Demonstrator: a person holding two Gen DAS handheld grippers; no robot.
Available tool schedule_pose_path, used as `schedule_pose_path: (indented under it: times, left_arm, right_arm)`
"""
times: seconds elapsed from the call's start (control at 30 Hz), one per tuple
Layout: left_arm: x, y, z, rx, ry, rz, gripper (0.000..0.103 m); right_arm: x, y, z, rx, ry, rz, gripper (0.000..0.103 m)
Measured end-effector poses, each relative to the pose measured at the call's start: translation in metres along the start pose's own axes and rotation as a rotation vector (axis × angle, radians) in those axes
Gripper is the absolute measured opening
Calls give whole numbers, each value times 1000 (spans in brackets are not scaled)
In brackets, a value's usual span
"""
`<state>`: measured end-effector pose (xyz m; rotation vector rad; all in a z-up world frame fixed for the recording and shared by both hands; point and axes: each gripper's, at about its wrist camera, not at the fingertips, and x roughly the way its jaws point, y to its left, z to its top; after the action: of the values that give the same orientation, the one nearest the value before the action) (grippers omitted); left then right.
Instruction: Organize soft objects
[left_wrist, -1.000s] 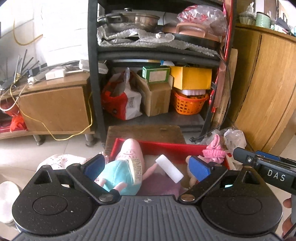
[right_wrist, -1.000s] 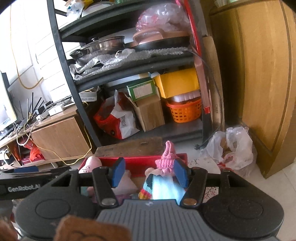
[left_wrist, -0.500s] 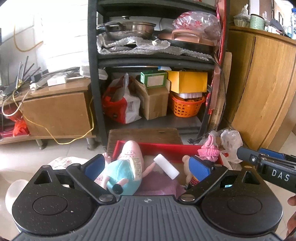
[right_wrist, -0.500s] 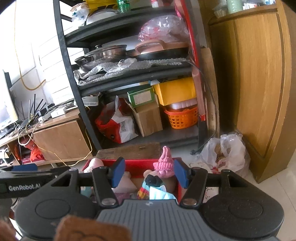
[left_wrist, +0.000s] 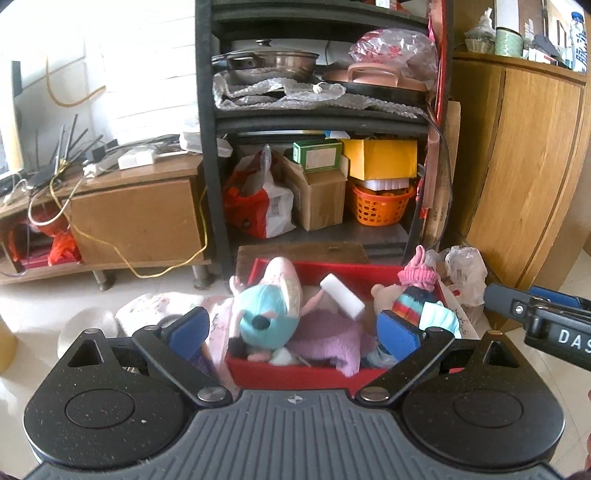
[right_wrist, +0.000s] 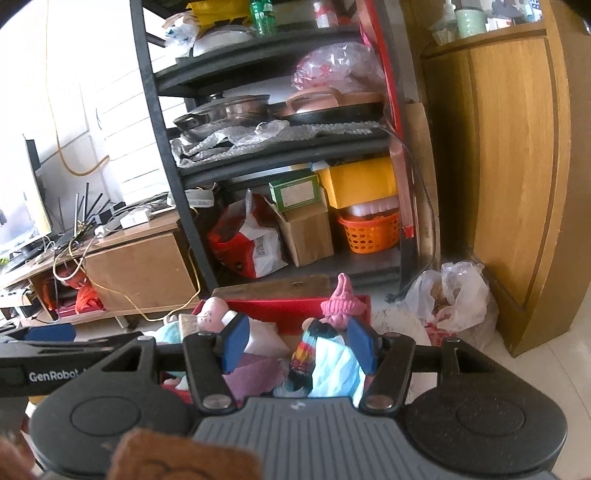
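While both grippers are hovering above it, the red rectangular plastic bin (left_wrist: 354, 275) is sitting low in the centre of the left wrist frame, holding the soft objects. Lying inside, from largest down, are a pink plush pig in a teal dress (left_wrist: 267, 306) at the left, a crumpled lilac knitted cloth (left_wrist: 332, 339) in the middle, a doll with a pink knitted hat and striped scarf (left_wrist: 412, 288) at the right, and a white foam block (left_wrist: 341, 295) propped between them.

The left gripper (left_wrist: 293, 332) is holding its blue pads wide apart, pinching nothing. The right gripper (right_wrist: 297, 341) is likewise spread, straddling the doll without gripping it.

Risks, in my judgement: the cloth is overhanging the near rim and could snag on a pad; the tilted foam block could be knocked out by a careless descent.
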<state>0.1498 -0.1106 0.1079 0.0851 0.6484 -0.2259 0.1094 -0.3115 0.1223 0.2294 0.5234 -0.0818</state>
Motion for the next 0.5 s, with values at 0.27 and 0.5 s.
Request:
schedule_pose_path:
  times: [0.27, 0.5]
  left_arm:
    - [-23, 1, -22, 2, 0, -2, 93]
    - [-40, 7, -37, -10, -5, 2, 93]
  right_arm:
    - [-32, 5, -20, 2, -1, 24, 32]
    - [-52, 11, -36, 1, -4, 41, 32]
